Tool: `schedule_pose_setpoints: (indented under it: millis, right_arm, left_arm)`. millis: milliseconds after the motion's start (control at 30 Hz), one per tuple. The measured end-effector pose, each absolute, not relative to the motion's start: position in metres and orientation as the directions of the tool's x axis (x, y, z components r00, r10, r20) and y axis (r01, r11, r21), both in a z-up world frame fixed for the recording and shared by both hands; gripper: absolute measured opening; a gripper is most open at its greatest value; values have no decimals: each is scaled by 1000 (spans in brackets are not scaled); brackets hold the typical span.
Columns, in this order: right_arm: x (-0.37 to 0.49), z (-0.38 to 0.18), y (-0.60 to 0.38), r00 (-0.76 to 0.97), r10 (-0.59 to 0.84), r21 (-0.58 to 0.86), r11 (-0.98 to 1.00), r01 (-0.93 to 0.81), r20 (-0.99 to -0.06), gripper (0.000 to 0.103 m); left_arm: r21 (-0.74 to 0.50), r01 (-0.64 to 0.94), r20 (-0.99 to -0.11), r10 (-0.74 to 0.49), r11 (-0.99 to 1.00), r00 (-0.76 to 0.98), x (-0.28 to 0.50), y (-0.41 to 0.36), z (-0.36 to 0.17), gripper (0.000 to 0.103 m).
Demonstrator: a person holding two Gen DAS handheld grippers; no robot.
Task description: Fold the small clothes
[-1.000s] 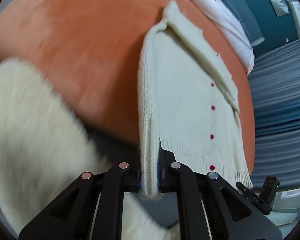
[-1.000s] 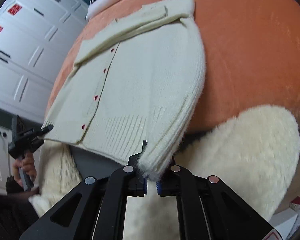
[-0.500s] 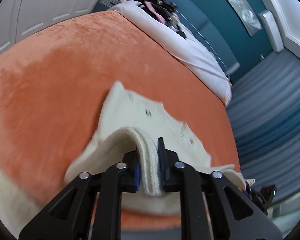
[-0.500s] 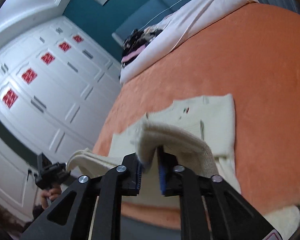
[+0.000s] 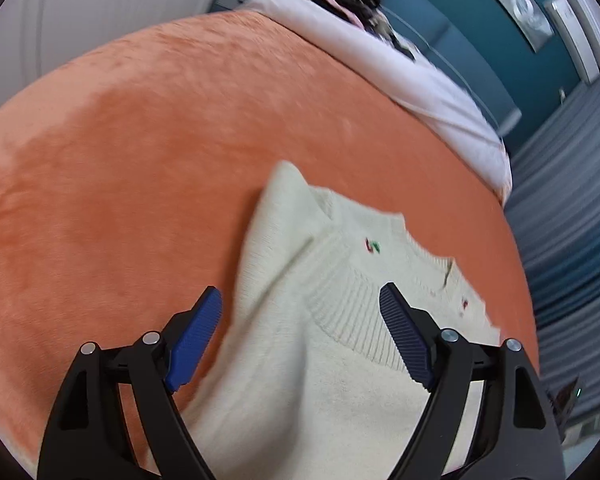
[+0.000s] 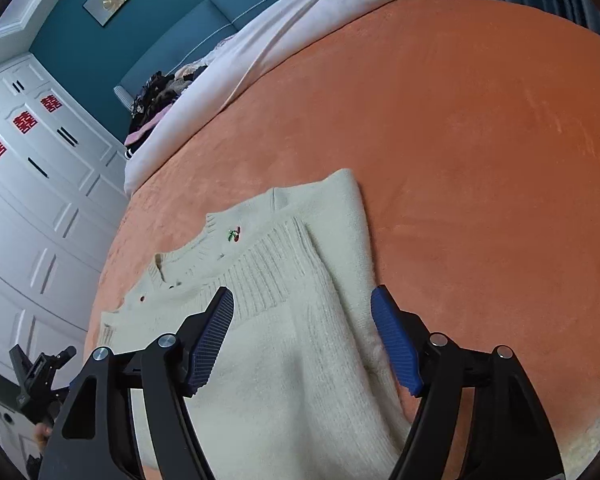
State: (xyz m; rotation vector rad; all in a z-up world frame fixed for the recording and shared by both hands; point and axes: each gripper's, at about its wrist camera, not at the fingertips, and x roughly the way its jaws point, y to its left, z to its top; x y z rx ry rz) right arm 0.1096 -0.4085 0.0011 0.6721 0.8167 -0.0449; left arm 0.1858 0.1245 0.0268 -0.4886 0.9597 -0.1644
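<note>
Cream cardigan lies folded on the orange bed cover, near the cover's front edge, with its ribbed hem laid up over the chest, just below the neckline. A small red and green embroidery shows near the collar, above that hem. Your left gripper has just been opening its jaws; they stand wide now, the blue pads apart and above the knit, pressing on nothing. Your right gripper has also just been opening, and its jaws stand wide over the folded side of the cardigan, holding nothing. At the far edge of the cover a white quilt lies, with dark clothes heaped at its end. White wardrobe doors stand beside the bed.
</note>
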Motion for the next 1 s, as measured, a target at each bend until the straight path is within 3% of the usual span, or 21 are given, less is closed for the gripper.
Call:
schedule_pose_setpoints:
  millis: [67,133,167,200,233,333,467,567,700,800,867,933,1000]
  right_arm:
    - [121,-12,-408,665,219,517,805,290,-714,70]
    - [132,-19,-398,632,211,477,832,285,-745,69]
    - [132,-21,-395,624,211,457,849,264,-753,54]
    - [133,-21,-389,609,200,420,874,243,-767,19]
    - [130,-20,-385,600,207,408,887,219,-773,9]
    - [114,8,-384,678,256,468,871,147,-689,8]
    - [107,85,-387,806,284,521,853,35,-519,7]
    - [121,118,-396,861,249,517,856,19,-444,7]
    - [171,59,-423,783,243,560,814,156,-572,7]
    - [202,-26,-420,587,214,454,839,300,-781,10]
    - [190,-32,-417,625,192,458,838,298,-757,10]
    - [170,-15,-420,658,184,493,809,320,-730,29]
    - [140,1,-424,700,164,512,796,323,-696,61]
  left_arm:
    - [-440,-61,-771,-343,896,537,197,113,14,77]
    - [-405,-67,-797,-317,912,514,199,104,7,55]
    - [-386,-66,-807,-302,920,508,199,102,5,48]
    - [-372,-67,-809,-289,926,512,198,102,7,30]
    - [-377,-66,-801,-290,924,524,195,106,9,15]
    - [-403,-38,-758,-310,915,574,184,114,32,7]
    - [-435,39,-669,-352,899,655,185,110,85,7]
    - [-442,43,-610,-336,896,718,201,109,118,7]
    - [-437,-25,-674,-309,899,671,251,107,86,8]
    - [-339,-98,-812,-238,936,532,277,93,15,10]
    - [-318,-148,-851,-213,937,480,272,95,-19,12]
    - [-404,-189,-808,-252,895,533,254,110,-14,20]
    - [-440,-228,-793,-257,868,552,232,126,-1,38]
